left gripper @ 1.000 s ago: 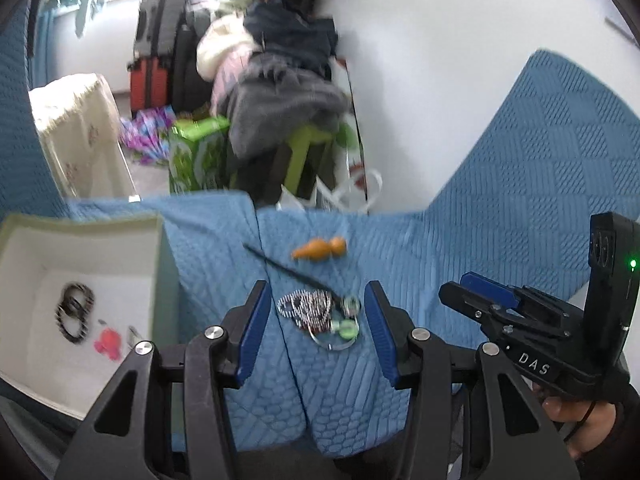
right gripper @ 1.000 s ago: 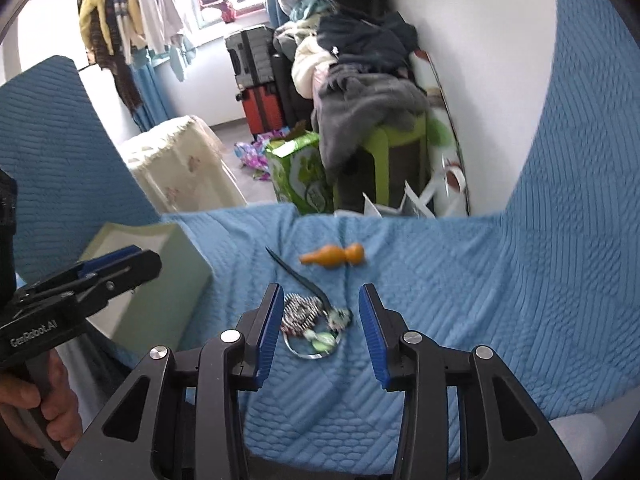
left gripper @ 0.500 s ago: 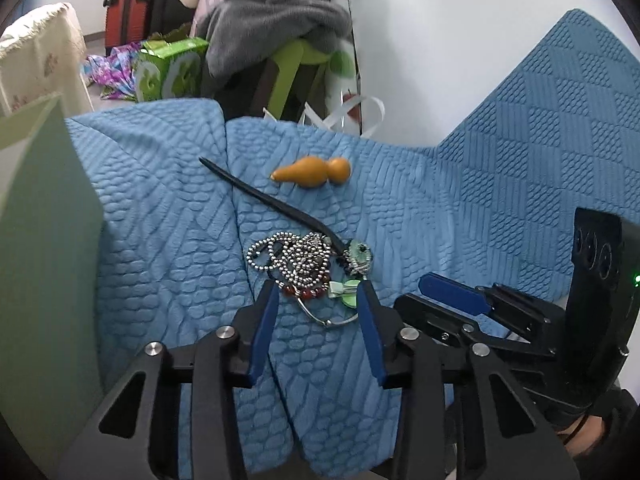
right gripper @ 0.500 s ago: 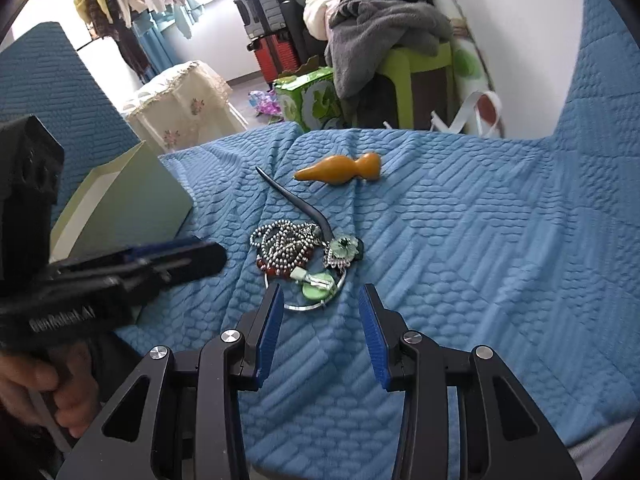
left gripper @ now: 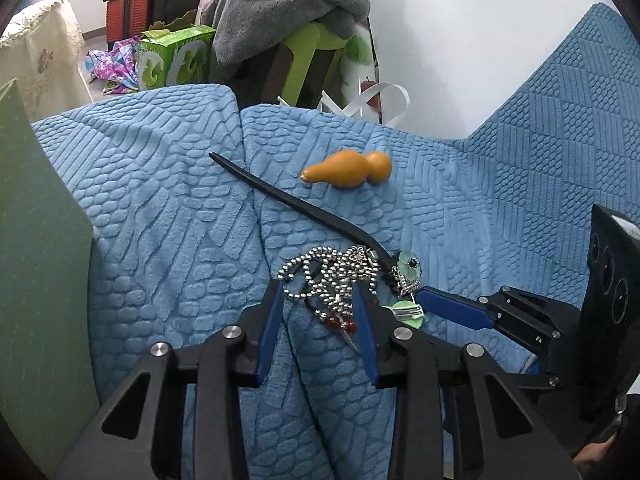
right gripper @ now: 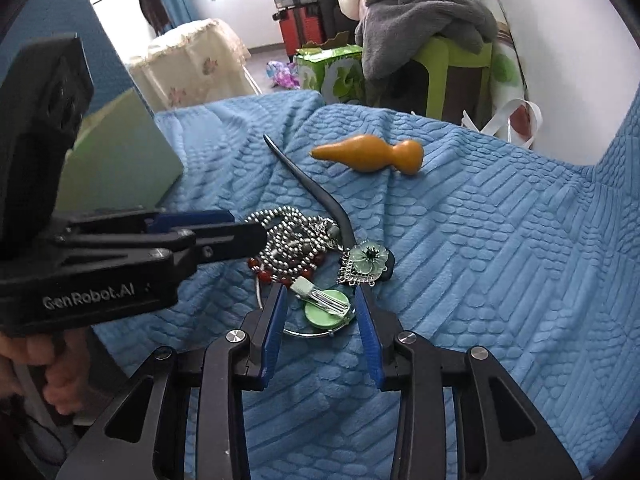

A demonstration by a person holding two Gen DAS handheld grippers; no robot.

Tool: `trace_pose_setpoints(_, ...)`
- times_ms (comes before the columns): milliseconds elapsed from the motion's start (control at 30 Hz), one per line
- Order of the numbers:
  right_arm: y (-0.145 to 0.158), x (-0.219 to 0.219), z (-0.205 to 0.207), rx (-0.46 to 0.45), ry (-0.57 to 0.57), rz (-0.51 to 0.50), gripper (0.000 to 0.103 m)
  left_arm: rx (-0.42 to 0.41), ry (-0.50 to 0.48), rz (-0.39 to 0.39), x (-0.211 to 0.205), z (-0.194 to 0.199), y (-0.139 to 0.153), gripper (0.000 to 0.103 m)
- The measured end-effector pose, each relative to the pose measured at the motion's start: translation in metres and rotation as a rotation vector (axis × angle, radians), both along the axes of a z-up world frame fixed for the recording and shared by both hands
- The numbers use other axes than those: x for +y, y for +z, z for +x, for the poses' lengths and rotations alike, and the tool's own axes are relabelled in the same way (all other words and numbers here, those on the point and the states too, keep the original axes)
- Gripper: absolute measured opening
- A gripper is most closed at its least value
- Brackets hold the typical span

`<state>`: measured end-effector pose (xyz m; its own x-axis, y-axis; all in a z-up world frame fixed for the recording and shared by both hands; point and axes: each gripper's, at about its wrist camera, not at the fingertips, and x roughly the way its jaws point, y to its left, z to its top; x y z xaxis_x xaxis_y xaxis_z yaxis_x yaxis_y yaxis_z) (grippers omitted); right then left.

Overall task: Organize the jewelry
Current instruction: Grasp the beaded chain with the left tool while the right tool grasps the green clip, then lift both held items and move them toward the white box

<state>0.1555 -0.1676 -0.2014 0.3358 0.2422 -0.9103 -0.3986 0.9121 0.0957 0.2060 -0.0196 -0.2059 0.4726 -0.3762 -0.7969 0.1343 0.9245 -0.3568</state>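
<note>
A jewelry pile lies on the blue textured blanket (left gripper: 160, 220): a silver bead chain (left gripper: 332, 272), red beads (left gripper: 340, 323), a green round clip (right gripper: 326, 306), and a black hair stick (left gripper: 296, 204) with a green flower ornament (right gripper: 366, 256). An orange gourd pendant (left gripper: 348, 169) lies farther back. My left gripper (left gripper: 318, 294) is open, its fingers straddling the bead chain and red beads. My right gripper (right gripper: 320, 294) is open, its fingers either side of the green clip. Each gripper shows in the other's view, the left (right gripper: 224, 232) and the right (left gripper: 452, 306).
A pale green box (left gripper: 36, 248) stands at the left edge of the blanket. Beyond the blanket are a green stool with grey clothes (left gripper: 288, 40), a green carton (left gripper: 172, 60), suitcases and a white wall.
Both grippers moved forward and down onto the jewelry pile, so the pieces now sit between their fingers. The left gripper's jaws have narrowed a little.
</note>
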Motion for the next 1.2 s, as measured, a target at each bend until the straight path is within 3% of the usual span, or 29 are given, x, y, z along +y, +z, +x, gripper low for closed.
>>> trace_pose_setpoints(167, -0.002, -0.002, 0.001, -0.007, 0.002, -0.010, 0.031, -0.005, -0.030, -0.001, -0.004, 0.004, 0.000, 0.036)
trace_pose_setpoints(367, -0.004, 0.001, -0.001, 0.006, 0.017, -0.065, 0.024, -0.011, -0.039, 0.016, -0.008, 0.010, -0.003, 0.029)
trace_pose_setpoints(633, 0.006, -0.007, -0.004, 0.004, -0.030, -0.015, 0.024, -0.012, -0.047, 0.013, -0.007, 0.013, -0.003, 0.027)
trace_pose_setpoints(833, 0.020, -0.018, -0.011, -0.013, -0.091, -0.003, 0.024, -0.050, -0.093, 0.077, -0.020, 0.014, -0.001, 0.027)
trace_pose_setpoints(967, 0.023, -0.034, -0.010, 0.000, -0.166, 0.003, 0.024, -0.091, -0.137, 0.161, -0.034, 0.013, 0.002, 0.027)
trace_pose_setpoints(1067, 0.023, -0.045, -0.007, 0.012, -0.222, 0.003, 0.024, -0.090, -0.154, 0.166, -0.038, 0.017, -0.005, 0.027)
trace_pose_setpoints(1133, 0.022, -0.051, -0.006, 0.023, -0.249, -0.003, 0.024, -0.100, -0.159, 0.174, -0.039, 0.018, -0.007, 0.024)
trace_pose_setpoints(1200, 0.022, -0.053, -0.006, 0.029, -0.260, -0.007, 0.024, -0.095, -0.163, 0.177, -0.040, 0.018, -0.007, 0.012)
